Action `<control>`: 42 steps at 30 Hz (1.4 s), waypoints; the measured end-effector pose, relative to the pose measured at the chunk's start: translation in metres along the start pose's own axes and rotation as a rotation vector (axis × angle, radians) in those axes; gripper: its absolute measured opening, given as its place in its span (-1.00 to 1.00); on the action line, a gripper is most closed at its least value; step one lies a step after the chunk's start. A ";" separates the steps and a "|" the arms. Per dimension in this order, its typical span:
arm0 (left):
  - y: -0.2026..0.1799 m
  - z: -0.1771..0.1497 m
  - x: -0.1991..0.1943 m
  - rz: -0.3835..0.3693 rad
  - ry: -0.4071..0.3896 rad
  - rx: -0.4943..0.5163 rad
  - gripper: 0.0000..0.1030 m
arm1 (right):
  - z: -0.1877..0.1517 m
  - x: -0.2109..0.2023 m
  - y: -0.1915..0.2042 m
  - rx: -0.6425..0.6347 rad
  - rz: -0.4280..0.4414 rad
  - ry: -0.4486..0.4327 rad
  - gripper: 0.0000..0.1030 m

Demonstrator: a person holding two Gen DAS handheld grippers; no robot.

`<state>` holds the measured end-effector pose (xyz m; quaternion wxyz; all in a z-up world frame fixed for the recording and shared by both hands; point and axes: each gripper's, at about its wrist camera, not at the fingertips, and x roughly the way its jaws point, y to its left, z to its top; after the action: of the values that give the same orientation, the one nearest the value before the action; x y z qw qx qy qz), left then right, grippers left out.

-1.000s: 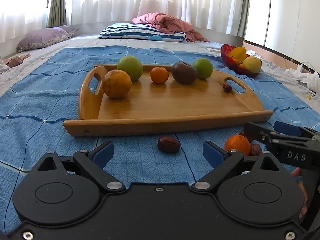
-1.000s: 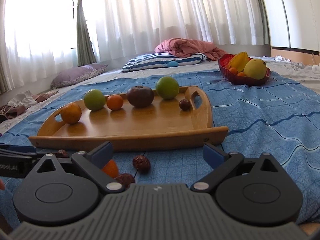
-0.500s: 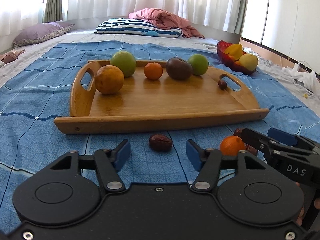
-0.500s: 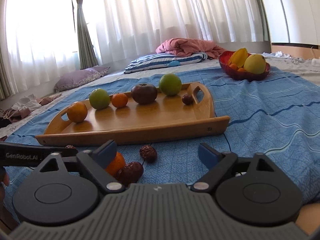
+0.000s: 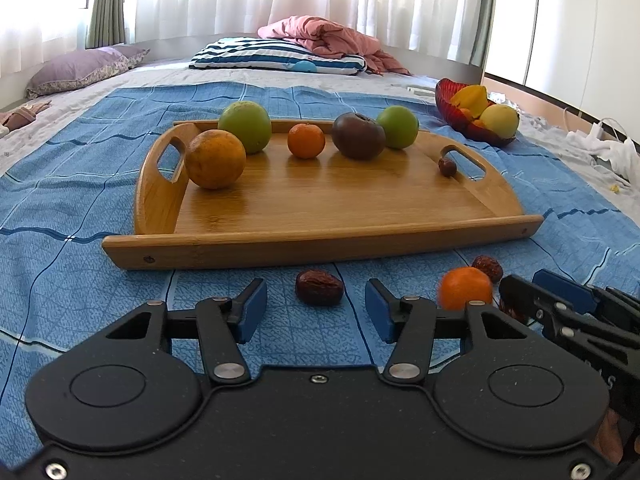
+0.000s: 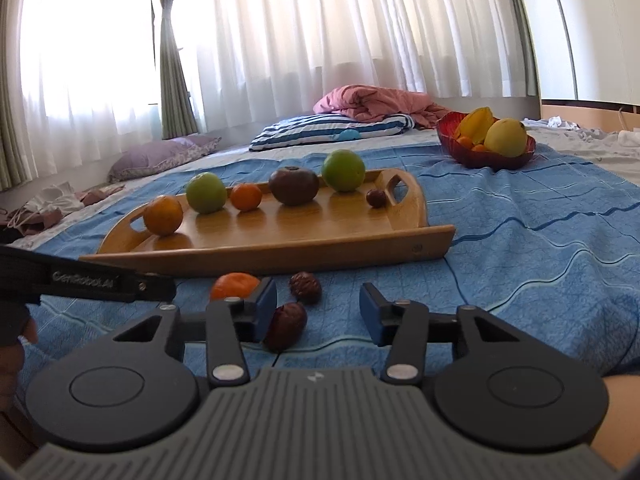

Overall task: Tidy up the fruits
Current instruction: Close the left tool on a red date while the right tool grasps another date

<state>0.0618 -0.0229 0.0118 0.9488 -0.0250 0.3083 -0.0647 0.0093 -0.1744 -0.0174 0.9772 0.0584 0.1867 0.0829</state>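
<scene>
A wooden tray [image 5: 320, 246] on the blue blanket holds two oranges, two green fruits, a dark round fruit and one small date. In front of it lie loose fruits. A red date [image 5: 319, 287] sits between the blue pads of my left gripper [image 5: 316, 306]; its jaws are closing and the pads stand clear of the date. My right gripper [image 6: 318, 310] is also closing. A second date [image 6: 286, 326] rests against its left pad [image 6: 265, 308], while the right pad is well apart. A small orange [image 6: 234, 285] and a third date [image 6: 305, 287] lie just beyond.
A red bowl [image 6: 486, 156] of yellow and orange fruit stands at the back right on the blanket. A striped pillow [image 5: 280, 56] and pink bedding lie beyond the tray. The left gripper [image 6: 160, 286] reaches in from the left of the right wrist view.
Both pairs of jaws have narrowed from wide open. The right gripper has crept forward, so a date now sits by its left pad. The left gripper has kept its place.
</scene>
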 end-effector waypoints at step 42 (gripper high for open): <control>-0.005 0.023 -0.009 0.042 -0.080 0.008 -0.51 | 0.013 -0.003 0.016 -0.079 -0.002 -0.067 -0.59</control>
<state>0.0681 -0.0260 0.0360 0.9616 -0.0172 0.2704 -0.0448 0.0093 -0.1608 -0.0022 0.9845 0.0223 0.1505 0.0871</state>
